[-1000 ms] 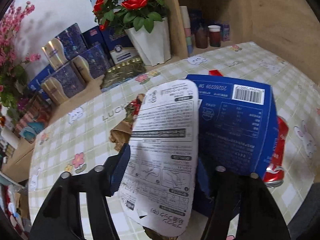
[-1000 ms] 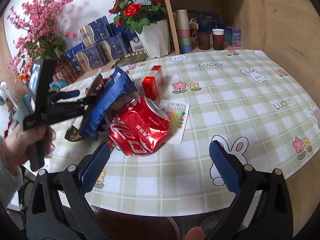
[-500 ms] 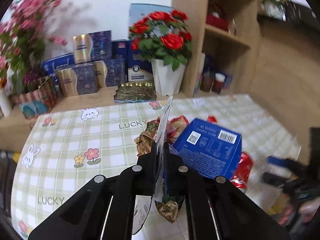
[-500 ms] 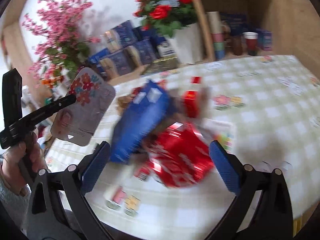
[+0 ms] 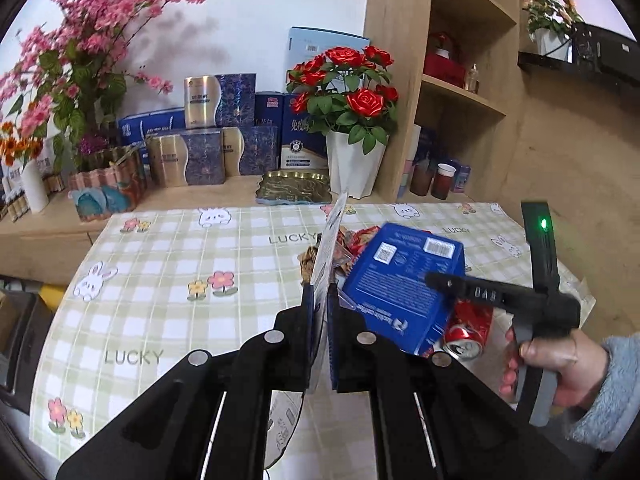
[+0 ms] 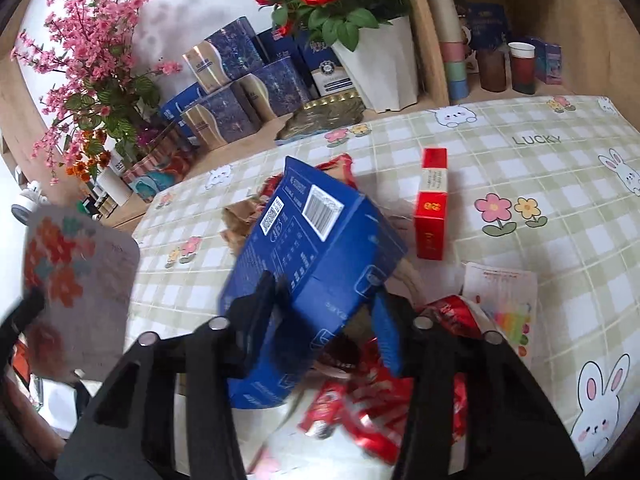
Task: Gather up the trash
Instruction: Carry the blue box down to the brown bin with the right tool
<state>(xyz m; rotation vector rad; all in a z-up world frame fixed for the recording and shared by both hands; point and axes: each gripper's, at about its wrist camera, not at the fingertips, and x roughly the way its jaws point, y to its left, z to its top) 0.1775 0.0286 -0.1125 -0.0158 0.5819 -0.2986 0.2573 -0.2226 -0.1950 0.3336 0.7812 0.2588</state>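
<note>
My left gripper [image 5: 319,300] is shut on a flat printed card [image 5: 326,256], held edge-on above the table; its flowered face shows in the right wrist view [image 6: 76,280]. My right gripper [image 6: 326,304] is closed around the lower end of a blue carton [image 6: 316,240], which also shows in the left wrist view [image 5: 400,284]. A crushed red can [image 6: 360,412] lies just under it, also visible in the left wrist view [image 5: 468,328]. A red box [image 6: 432,204], a white leaflet [image 6: 504,300] and brown and red wrappers [image 5: 348,244] lie nearby.
The checked tablecloth [image 5: 168,264] covers the table. Behind it stand a white pot of red roses [image 5: 352,160], blue and gold gift boxes [image 5: 208,152], a gold tray [image 5: 296,192], pink blossom branches [image 5: 80,40] and a wooden shelf with cups [image 6: 508,68].
My left gripper has lifted the card up and back from the pile. My right gripper has moved in over the can and closed on the blue carton.
</note>
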